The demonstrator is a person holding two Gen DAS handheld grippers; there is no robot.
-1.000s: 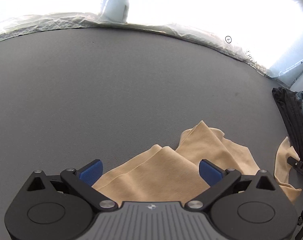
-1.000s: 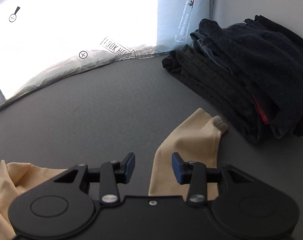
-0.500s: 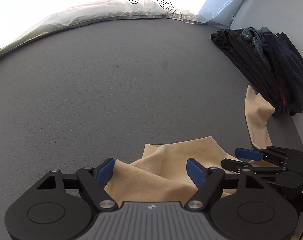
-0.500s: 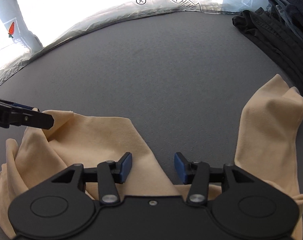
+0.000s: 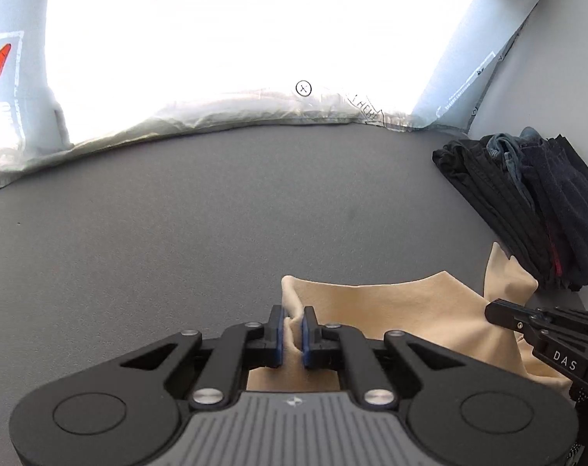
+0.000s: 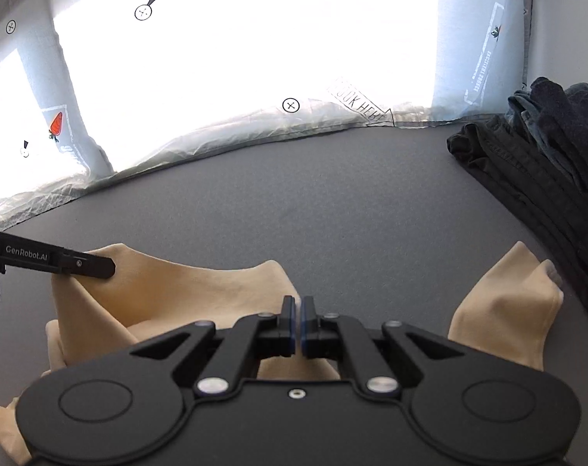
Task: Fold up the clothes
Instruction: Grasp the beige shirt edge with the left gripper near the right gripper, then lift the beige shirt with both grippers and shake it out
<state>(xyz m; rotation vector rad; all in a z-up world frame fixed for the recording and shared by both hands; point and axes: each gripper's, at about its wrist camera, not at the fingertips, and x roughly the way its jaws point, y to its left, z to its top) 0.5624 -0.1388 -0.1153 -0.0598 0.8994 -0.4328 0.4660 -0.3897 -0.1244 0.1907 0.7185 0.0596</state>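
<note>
The tan garment (image 5: 402, 310) lies crumpled at the near edge of the grey table (image 5: 216, 213), with one sleeve (image 6: 507, 310) trailing toward the stack of dark folded clothes (image 5: 534, 209) at the right, its tip just beside that stack.

Left gripper (image 5: 292, 334): its jaws have just been closing and are now clamped on a pinch of the tan fabric, a ridge of cloth standing up between the blue pads (image 5: 280, 334).

Right gripper (image 6: 297, 326): its jaws have likewise just been closing and now stand together. Tan fabric lies directly under and behind them, and the cloth rises toward the tips as if pinched (the contact itself is hidden between the pads, so I judge it a grip on a thin layer).

The two holds sit apart along one edge of the garment. This suits lifting it by two points so that it hangs or spreads flat before any fold is made.

Folding itself appears not yet begun. The sleeve near the dark stack could drag against it when the garment is raised.
</note>
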